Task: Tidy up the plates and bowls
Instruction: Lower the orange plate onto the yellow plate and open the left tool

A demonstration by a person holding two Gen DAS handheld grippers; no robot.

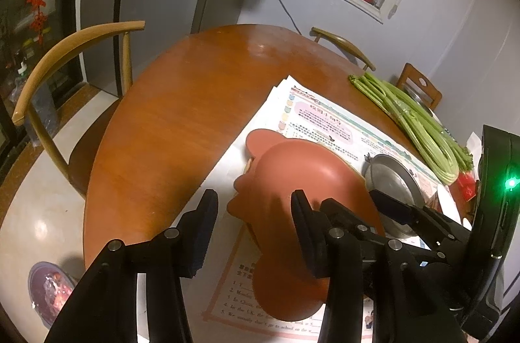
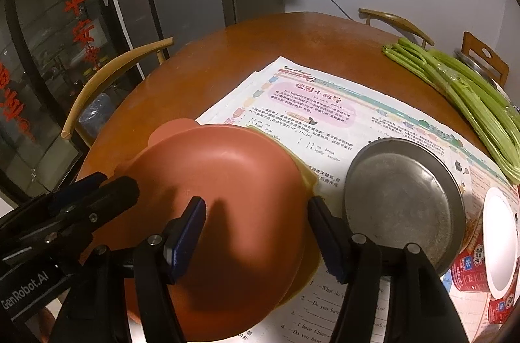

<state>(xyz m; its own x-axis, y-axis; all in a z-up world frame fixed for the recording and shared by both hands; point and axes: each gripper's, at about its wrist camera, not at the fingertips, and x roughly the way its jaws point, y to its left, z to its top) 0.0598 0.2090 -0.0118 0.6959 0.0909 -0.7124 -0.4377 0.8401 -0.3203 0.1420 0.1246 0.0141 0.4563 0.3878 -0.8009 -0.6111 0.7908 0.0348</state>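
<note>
A terracotta plastic bowl with ear-shaped tabs (image 2: pixel 227 180) sits on top of a yellowish plate (image 2: pixel 308 180) on newspapers. It also shows in the left wrist view (image 1: pixel 302 174). A round metal plate (image 2: pixel 403 200) lies just right of it, also in the left wrist view (image 1: pixel 393 187). My left gripper (image 1: pixel 253 213) is open at the bowl's left rim, holding nothing. My right gripper (image 2: pixel 256 222) is open above the bowl's near side, holding nothing. The right gripper shows in the left wrist view (image 1: pixel 364 206).
Newspapers (image 2: pixel 325 102) cover part of the round wooden table (image 1: pixel 182 102). Celery stalks (image 2: pixel 461 96) lie at the right. A red-and-white container (image 2: pixel 494 248) stands at the right edge. Wooden chairs (image 1: pixel 65 73) surround the table. A bowl (image 1: pixel 48 291) sits on the floor.
</note>
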